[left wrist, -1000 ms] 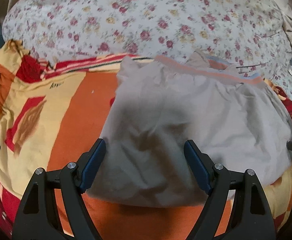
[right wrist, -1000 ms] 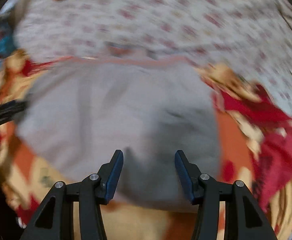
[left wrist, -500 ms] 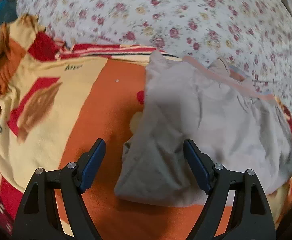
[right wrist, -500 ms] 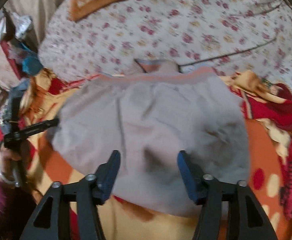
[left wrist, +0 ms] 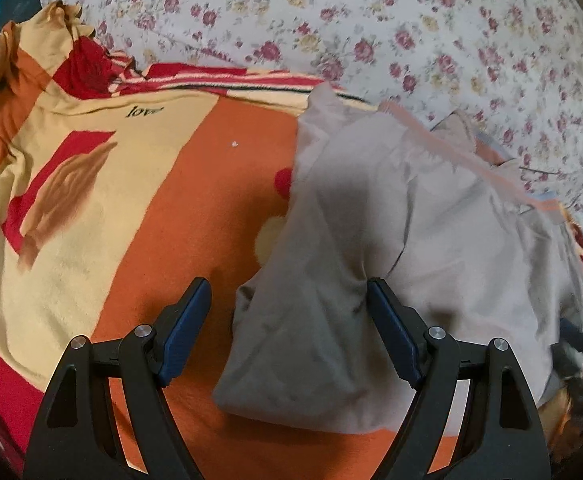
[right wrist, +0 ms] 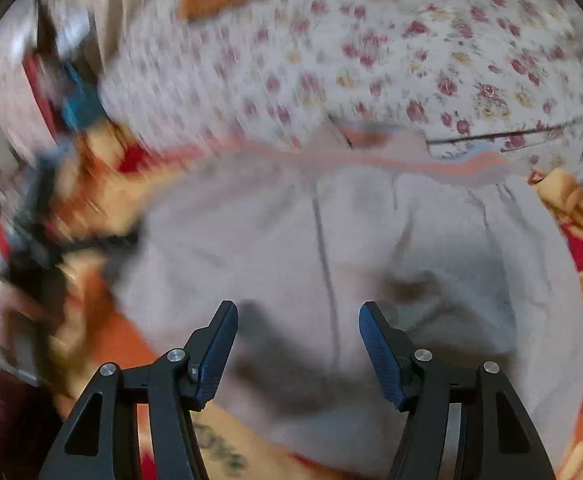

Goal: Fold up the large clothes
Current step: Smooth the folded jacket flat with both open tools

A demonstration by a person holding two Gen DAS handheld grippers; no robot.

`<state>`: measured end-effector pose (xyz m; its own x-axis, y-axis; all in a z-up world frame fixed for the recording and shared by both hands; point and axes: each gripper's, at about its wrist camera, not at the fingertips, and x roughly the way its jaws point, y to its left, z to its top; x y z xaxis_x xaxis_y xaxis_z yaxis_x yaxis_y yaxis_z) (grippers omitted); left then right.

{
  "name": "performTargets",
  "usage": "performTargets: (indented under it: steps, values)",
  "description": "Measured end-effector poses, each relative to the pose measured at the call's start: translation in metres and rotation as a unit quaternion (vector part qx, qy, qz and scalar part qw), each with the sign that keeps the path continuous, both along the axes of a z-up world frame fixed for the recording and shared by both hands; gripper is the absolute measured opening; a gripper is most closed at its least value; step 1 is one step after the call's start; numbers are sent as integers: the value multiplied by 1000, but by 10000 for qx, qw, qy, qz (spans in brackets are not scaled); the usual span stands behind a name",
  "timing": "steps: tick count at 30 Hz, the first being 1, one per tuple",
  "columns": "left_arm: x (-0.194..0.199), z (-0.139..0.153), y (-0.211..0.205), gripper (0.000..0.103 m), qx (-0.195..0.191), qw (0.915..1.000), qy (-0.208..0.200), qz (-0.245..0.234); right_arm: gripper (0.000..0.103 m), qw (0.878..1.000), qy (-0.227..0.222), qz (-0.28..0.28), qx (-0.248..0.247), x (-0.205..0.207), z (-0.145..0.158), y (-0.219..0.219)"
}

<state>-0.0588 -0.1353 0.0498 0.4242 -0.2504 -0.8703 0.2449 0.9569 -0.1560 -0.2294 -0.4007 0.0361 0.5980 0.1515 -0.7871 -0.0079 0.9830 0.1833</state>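
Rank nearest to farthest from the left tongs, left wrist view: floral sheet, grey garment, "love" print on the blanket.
1. Grey garment: its near corner lies between the open left tongs.
2. "love" print: up and left, on the orange blanket.
3. Floral sheet: across the top, beyond the blanket.

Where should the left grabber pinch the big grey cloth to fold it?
Probably the near-left corner of the grey garment, coming straight in from the front. That corner bulges free off the orange patterned blanket, already between the open left gripper fingers.
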Motion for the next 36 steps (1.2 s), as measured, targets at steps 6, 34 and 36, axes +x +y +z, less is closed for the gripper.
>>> performTargets:
  steps: [6, 34, 36]
  values:
    - [-2, 16, 6, 81, -378, 9991, -169, 91, 62, 9994, 341, 27, -51, -2, -7, -9]
    - [-15, 5, -74, 82, 58, 9961, -602, -644, 103, 9922, 557, -357, 1054, 11, -25, -36]
    - [-16, 5, -74, 82, 64, 9960, -601, -660, 103, 9896, 536, -448, 1261, 9, -25, -42]
